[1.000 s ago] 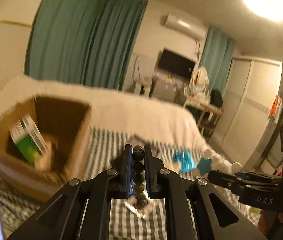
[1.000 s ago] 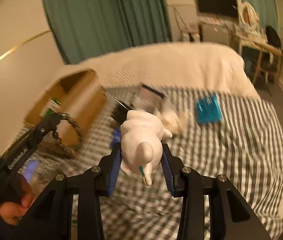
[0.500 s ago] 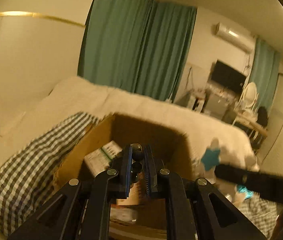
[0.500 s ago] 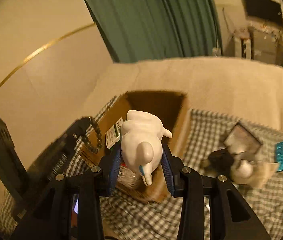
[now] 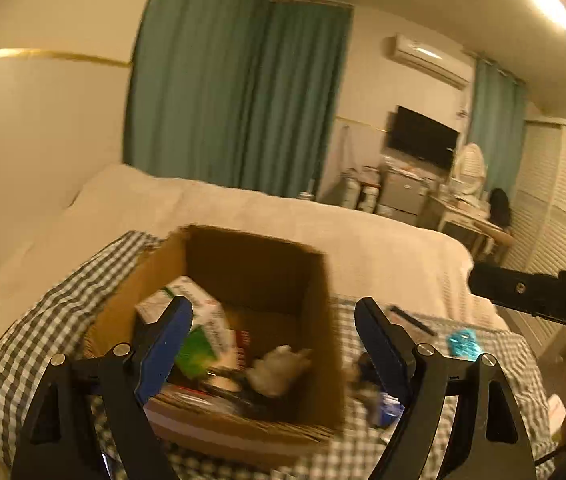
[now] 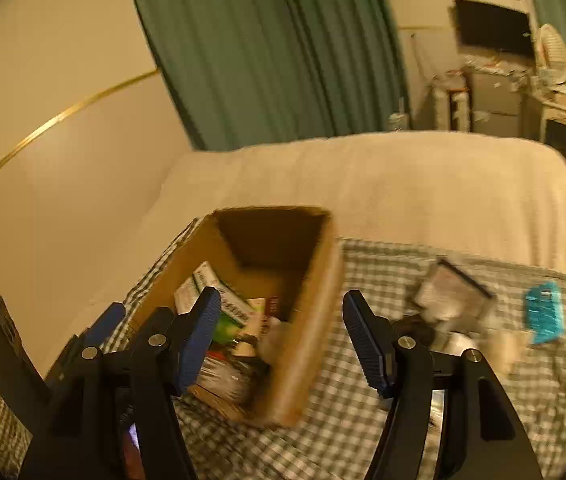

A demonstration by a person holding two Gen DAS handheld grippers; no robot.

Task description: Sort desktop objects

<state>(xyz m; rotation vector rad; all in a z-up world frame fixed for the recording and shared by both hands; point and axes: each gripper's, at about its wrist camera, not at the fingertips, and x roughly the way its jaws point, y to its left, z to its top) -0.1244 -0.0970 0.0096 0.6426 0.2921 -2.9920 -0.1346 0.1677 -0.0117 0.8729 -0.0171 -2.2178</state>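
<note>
The left gripper [image 5: 273, 344] has just been opening and stands wide and empty over the cardboard box [image 5: 323, 320] on the checked cloth [image 6: 363, 432]. The right gripper [image 6: 279, 340] has also just spread, nothing between its pads; the white figurine [image 5: 279, 368] lies inside the box.

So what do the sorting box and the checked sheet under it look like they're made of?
The box looks like plain brown cardboard, matte: flat panels, raw cut edges at the rim, and what seems a pale tape strip low on its near side. The checked sheet reads as woven fabric, probably cotton, with a dull grey-and-white gingham that shows no shine and drapes softly over the bed. Motion blur hides finer texture.
</note>
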